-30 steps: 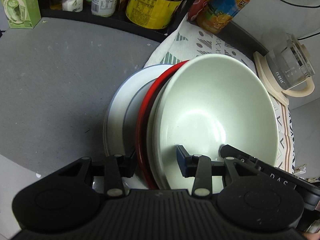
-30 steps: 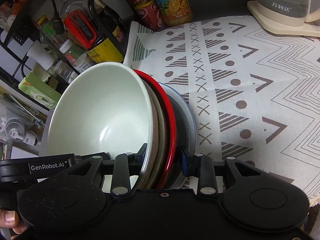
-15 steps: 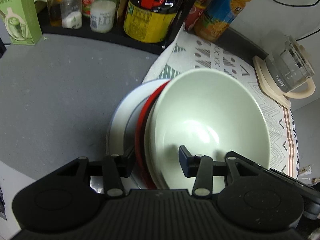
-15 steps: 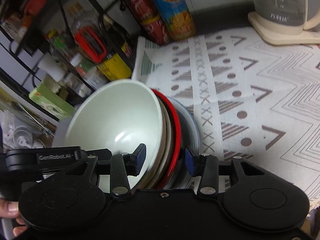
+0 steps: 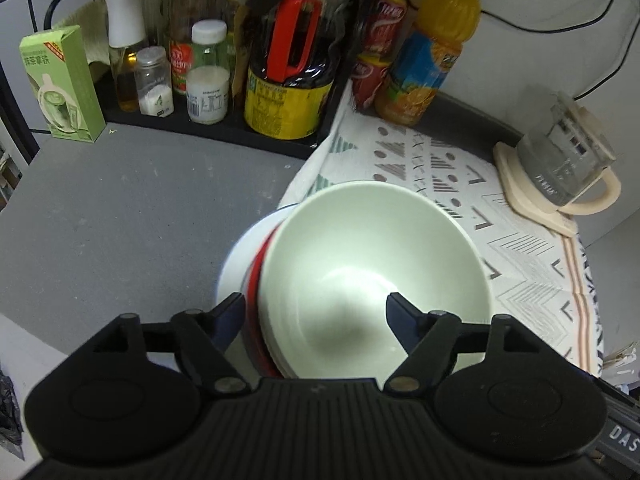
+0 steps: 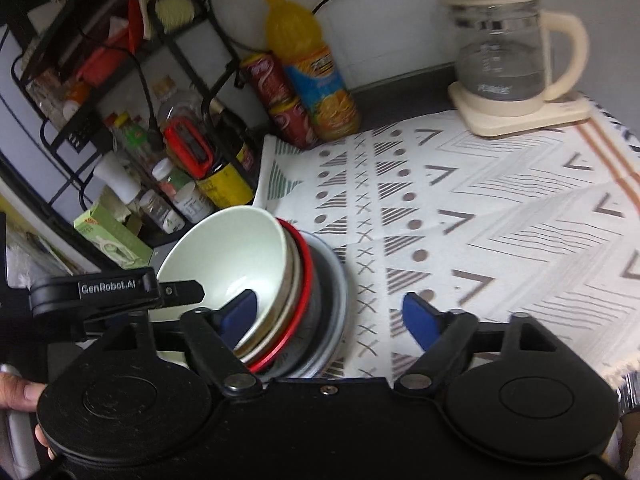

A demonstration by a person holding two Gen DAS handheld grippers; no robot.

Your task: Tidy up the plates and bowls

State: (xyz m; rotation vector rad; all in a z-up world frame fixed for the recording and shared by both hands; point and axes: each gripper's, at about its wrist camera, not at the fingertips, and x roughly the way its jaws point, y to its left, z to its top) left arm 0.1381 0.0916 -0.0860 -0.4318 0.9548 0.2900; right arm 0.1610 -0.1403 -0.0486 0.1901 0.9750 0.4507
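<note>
Ceramic stack [image 6: 280, 280] – both grippers [image 5: 314, 312] [image 6: 330, 314] released | bottles [image 5: 288, 80] behind | kettle [image 6: 500, 52] right

Nested stack of dishes, seen at 6 o'clock in both wrist views. Uppermost: pale green bowl [image 5: 372, 276] [image 6: 228, 256], glossy, empty, mouth open toward 12 o'clock in the left view. Beneath it a beige dish [image 6: 289, 300] (only the rim showing), then a red-rimmed plate [image 5: 256, 280] [image 6: 306, 304], then a grey metal dish [image 6: 320, 320], lastly a white plate [image 5: 236, 264] [image 6: 340, 296]. Whole stack seemingly tilted; lying partly on grey counter, partly on patterned cloth.
</note>
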